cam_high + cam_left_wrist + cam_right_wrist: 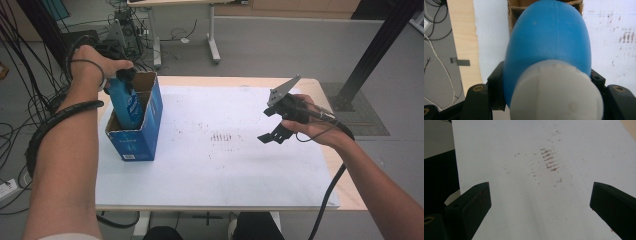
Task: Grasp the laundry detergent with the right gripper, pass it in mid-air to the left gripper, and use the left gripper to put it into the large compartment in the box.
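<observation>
Over at the left edge of the table (300,82), the left tongs (125,75) point straight down, gripped in the person's left hand (92,62) with the cable looped around the wrist. They are pinching a blue bottle (125,102) just below its white cap (556,92). In the left gripper view the black jaws press in on either side of the bottle's shoulder, the cap looming big and close to the lens. The bottle stands upright with its lower part already down inside the blue cardboard box (145,130), in the compartment nearer the person; the box's open top shows brown card walls, and a divider crosses behind the bottle. The box sits on the white sheet (225,170) that covers most of the table, close to its left border.

Moving across the middle, the sheet carries a patch of small brown smudges (224,136), well apart from the box. The right gripper view looks down on those same marks (550,161).

On the right, the right tongs (272,131) hover above the sheet, held in the right hand (310,125), the grey three-cornered plate sticking up on top. Their jaws are spread wide with nothing between them, just bare sheet below.
</observation>
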Action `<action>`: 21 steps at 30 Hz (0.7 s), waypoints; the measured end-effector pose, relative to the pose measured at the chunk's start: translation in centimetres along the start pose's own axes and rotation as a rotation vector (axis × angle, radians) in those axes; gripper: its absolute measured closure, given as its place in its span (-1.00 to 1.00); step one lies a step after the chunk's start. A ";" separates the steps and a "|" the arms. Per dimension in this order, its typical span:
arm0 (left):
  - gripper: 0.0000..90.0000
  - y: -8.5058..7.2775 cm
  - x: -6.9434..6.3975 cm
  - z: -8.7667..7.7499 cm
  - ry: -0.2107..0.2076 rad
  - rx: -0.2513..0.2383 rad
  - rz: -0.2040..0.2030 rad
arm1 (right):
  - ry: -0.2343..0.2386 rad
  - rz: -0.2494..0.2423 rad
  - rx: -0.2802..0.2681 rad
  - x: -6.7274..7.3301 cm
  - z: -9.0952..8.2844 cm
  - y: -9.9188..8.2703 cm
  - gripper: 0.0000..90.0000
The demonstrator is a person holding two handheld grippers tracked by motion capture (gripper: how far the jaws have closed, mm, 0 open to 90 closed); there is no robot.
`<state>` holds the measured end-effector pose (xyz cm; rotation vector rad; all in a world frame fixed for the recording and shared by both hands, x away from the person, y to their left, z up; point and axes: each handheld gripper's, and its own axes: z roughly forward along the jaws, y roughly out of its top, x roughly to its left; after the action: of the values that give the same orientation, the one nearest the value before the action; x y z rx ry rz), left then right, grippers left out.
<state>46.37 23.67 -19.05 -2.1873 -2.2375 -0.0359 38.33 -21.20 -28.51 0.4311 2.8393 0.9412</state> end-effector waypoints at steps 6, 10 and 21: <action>-0.17 0.1 0.0 1.9 0.003 0.007 0.004 | 0.000 0.003 0.006 -0.1 0.4 -0.3 -0.92; -0.17 0.1 -0.1 2.7 0.002 0.009 0.007 | -0.001 0.001 0.009 -0.2 0.5 -0.3 -0.92; -0.17 0.2 -0.9 5.8 0.001 0.027 0.018 | -0.006 0.008 0.013 -0.2 0.5 -0.9 -0.92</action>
<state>46.61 22.96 -24.82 -2.1933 -2.2035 -0.0061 38.41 -21.70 -29.42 0.4460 2.8423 0.9222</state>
